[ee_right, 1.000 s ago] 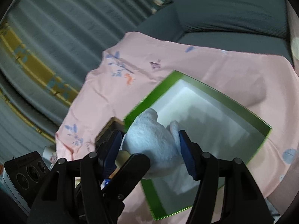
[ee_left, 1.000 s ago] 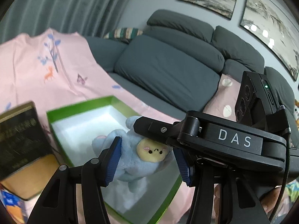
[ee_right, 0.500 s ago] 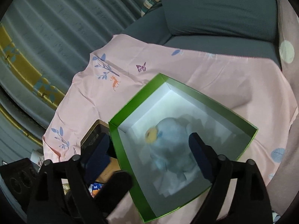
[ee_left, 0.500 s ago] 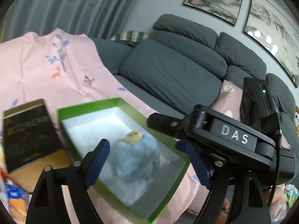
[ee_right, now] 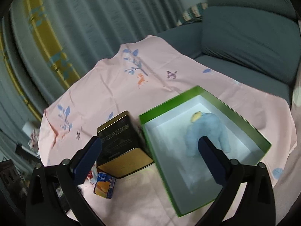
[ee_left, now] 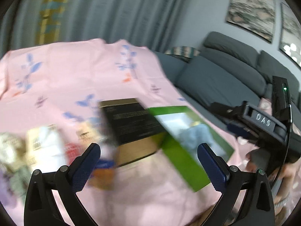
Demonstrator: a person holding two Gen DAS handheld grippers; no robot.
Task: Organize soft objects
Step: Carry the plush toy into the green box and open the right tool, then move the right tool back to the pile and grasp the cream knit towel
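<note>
A blue plush toy [ee_right: 207,131] with a yellow face lies inside the green box [ee_right: 169,103] with a white inside, on the pink cloth. It also shows blurred in the left wrist view [ee_left: 195,133], inside the same green box [ee_left: 180,158]. My right gripper [ee_right: 150,156] is open and empty, held above the box's near side. My left gripper [ee_left: 148,163] is open and empty, over the pink cloth left of the box. The right gripper's body [ee_left: 267,124] shows at the right of the left wrist view.
A black and gold tin [ee_right: 120,141] stands left of the box, also in the left wrist view [ee_left: 131,124]. A small juice carton [ee_right: 104,184] lies in front of it. Blurred soft items and packets [ee_left: 37,146] lie at the left. A grey sofa [ee_right: 244,37] stands behind.
Both grippers have drawn back from the box and stay open. The left view has swung left with motion blur, bringing the tin and left-side items into view. The plush stays in the box.
</note>
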